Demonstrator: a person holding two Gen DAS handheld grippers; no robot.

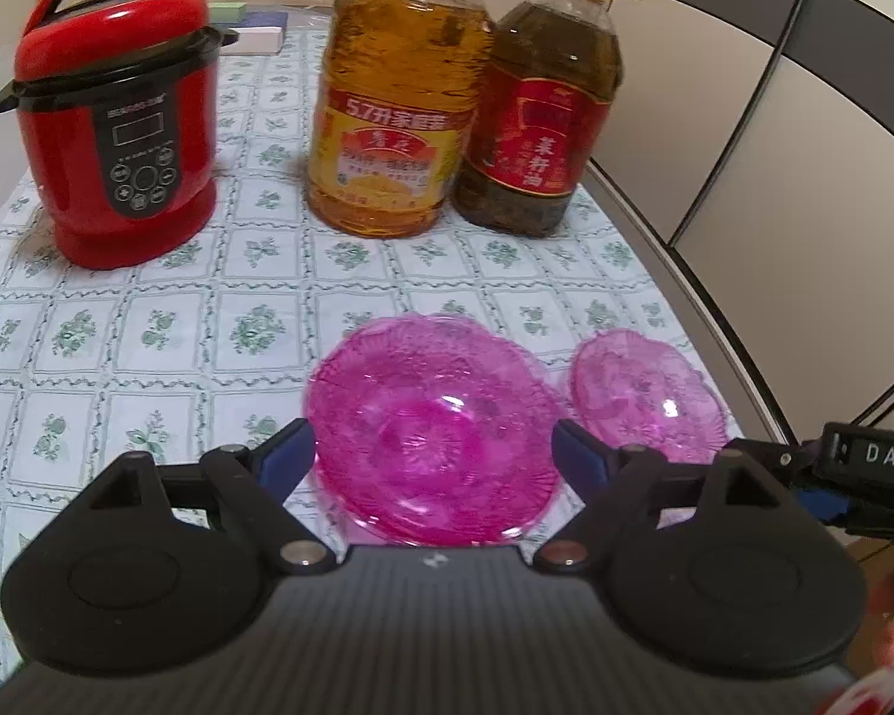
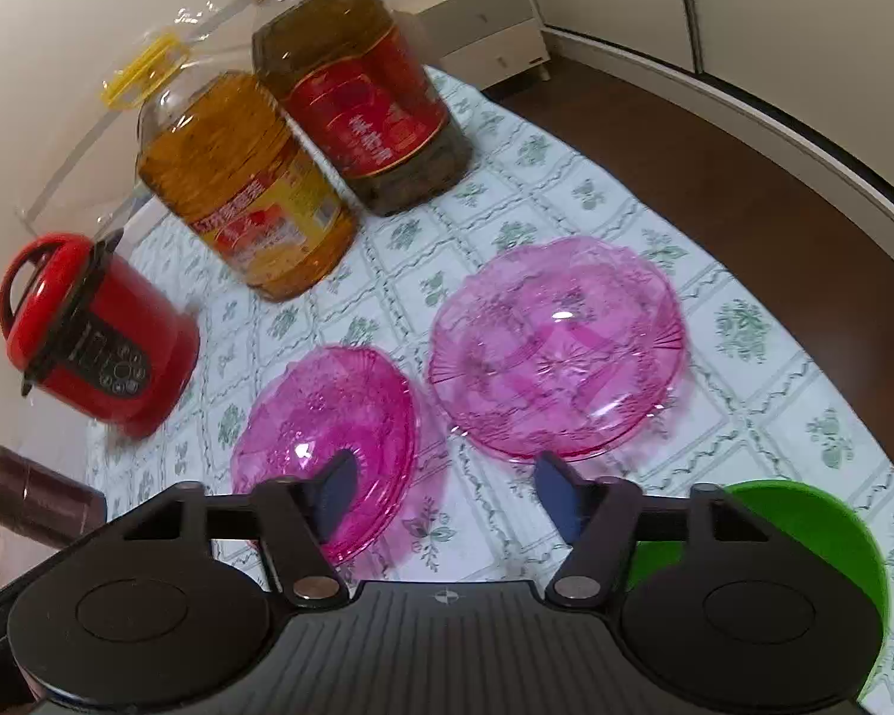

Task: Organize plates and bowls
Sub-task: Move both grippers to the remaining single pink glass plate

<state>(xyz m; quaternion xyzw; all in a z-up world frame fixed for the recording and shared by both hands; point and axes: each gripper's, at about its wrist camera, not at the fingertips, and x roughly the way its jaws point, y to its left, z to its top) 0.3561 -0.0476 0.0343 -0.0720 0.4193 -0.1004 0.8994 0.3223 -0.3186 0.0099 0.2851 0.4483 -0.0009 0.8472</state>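
Here both the left gripper (image 1: 432, 456) and right gripper (image 2: 438, 491) hung spread and empty above two pink plates (image 2: 557, 345) side by side on the tablecloth (image 1: 149, 322), seemingly light, stiff, slick plastic, best pinched at the rim.

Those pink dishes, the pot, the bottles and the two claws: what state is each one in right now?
Left claw: open, holding nothing.
Right claw: open, holding nothing.
Darker pink dish: flat on the tablecloth, empty.
Paler pink dish: flat on the tablecloth, empty, apart from the darker one.
Green dish: on the tablecloth, partly hidden.
Red cooker: upright, lid on, display dark.
Golden oil bottle: upright, capped, nearly full.
Dark oil bottle: upright, capped.
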